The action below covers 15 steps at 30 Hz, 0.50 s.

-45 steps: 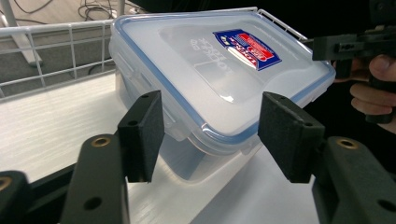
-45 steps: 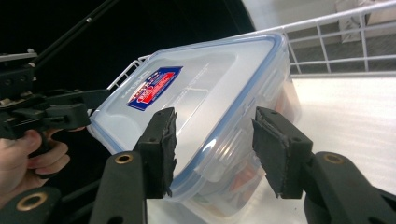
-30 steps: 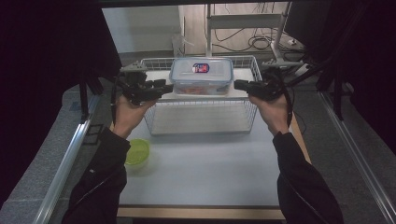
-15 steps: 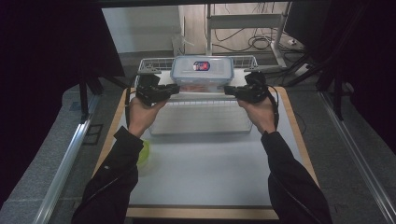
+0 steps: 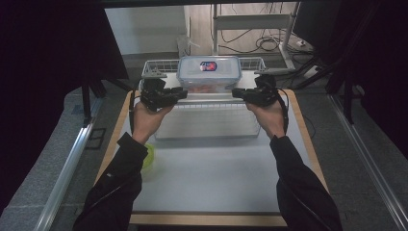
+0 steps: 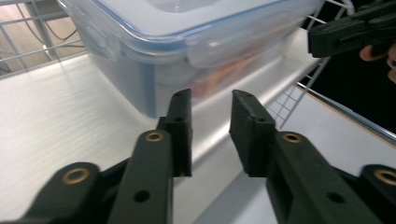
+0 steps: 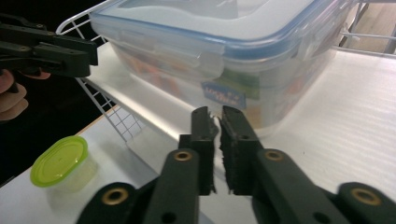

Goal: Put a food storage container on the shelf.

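Note:
A clear plastic box with a blue-edged clip lid stands on the white sheet at the far end of a wire basket. My left gripper is just left of the box, open, with nothing between its jaws. In the left gripper view, the left gripper points at the box from close by. My right gripper is just right of the box. The right gripper is shut and empty, its tips near the box's labelled wall.
A small tub with a green lid stands on the white table by my left forearm, and this tub sits low left in the right gripper view. Each gripper view shows the other gripper beyond the box. Dark curtains flank the table.
Both hands have moved inward toward each other, closing on the two sides of the box. The box and basket have not moved.

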{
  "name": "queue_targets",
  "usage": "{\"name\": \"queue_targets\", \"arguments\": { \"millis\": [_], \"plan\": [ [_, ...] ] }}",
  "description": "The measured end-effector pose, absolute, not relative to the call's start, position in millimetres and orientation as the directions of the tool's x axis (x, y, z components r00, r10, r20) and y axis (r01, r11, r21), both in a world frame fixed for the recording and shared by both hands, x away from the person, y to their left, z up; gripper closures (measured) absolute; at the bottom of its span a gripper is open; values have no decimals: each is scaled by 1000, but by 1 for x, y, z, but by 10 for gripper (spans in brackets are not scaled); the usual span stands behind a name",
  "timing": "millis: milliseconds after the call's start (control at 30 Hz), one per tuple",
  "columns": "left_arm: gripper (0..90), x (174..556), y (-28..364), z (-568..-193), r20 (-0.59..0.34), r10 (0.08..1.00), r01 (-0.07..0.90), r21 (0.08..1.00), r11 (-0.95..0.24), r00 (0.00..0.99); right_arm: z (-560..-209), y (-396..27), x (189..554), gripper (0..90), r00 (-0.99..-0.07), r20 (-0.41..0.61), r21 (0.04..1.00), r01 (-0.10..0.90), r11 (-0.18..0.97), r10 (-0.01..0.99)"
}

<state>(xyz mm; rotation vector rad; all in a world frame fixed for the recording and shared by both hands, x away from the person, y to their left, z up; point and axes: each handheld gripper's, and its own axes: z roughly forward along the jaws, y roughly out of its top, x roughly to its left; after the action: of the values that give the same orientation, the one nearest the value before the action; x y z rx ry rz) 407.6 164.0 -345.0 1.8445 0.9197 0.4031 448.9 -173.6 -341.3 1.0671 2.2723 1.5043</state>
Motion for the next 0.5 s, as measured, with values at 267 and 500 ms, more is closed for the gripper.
{"name": "queue_targets", "arguments": {
  "millis": [267, 500],
  "plan": [
    [492, 379, 165, -356, -94, 732, 387, 890, -242, 675, -345, -182, 431, 605, -728, 203, 876, 433, 210, 655],
    [365, 362, 157, -374, -55, 721, 380, 876, -296, 690, -350, -189, 412, 473, -736, 175, 885, 408, 222, 654]
  ]
}}
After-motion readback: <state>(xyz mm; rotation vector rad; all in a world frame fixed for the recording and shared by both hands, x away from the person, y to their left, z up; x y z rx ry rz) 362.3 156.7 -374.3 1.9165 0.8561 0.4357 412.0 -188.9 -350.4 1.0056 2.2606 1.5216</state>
